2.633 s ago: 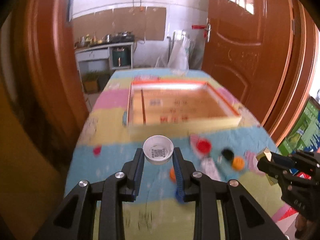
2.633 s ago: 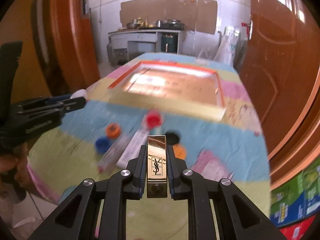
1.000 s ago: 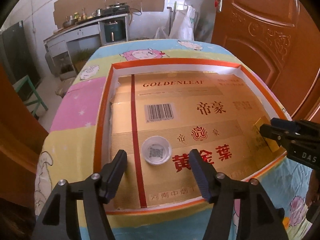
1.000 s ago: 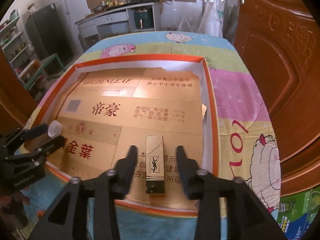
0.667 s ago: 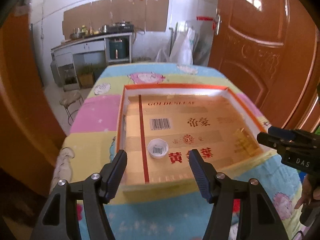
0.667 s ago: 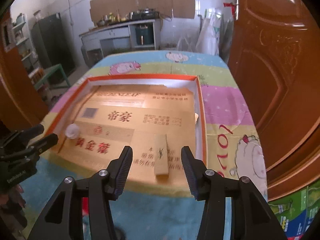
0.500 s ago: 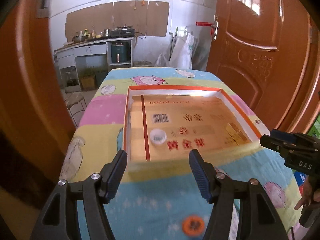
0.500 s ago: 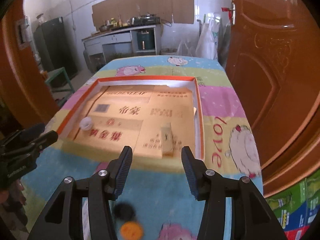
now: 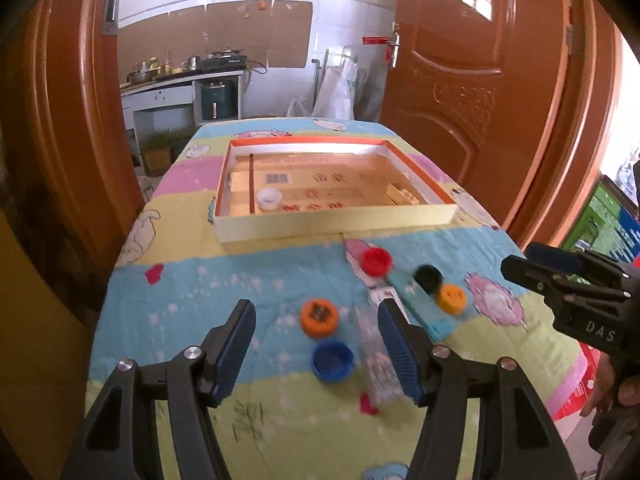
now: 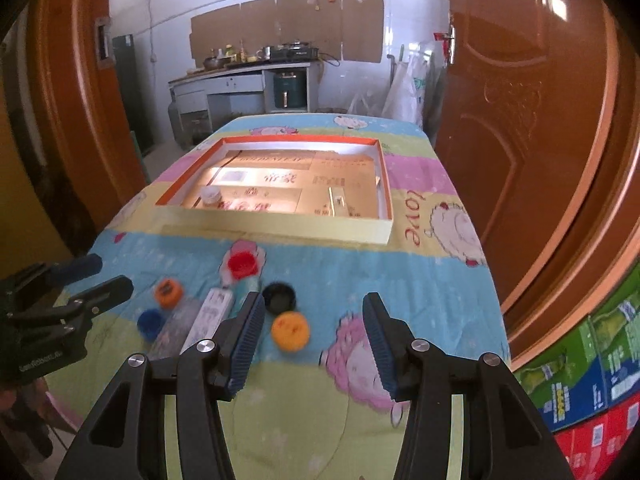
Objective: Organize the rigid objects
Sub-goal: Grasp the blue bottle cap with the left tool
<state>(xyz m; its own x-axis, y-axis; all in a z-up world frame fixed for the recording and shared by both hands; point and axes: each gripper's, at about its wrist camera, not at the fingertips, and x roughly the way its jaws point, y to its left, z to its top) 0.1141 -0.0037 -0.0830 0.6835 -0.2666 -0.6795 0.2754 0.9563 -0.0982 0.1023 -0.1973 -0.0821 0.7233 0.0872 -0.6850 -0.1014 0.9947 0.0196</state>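
Pulling both grippers, left gripper (image 9: 316,354) and right gripper (image 10: 312,346), back from tray (image 9: 336,226) now holding white cap (image 9: 269,199) and gold case (image 10: 335,200), fingers spread empty, hovering near loose caps (image 9: 320,317) awaiting sorting.

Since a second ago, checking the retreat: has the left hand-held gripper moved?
Yes. The left hand-held gripper has pulled back from the box, now over the caps.
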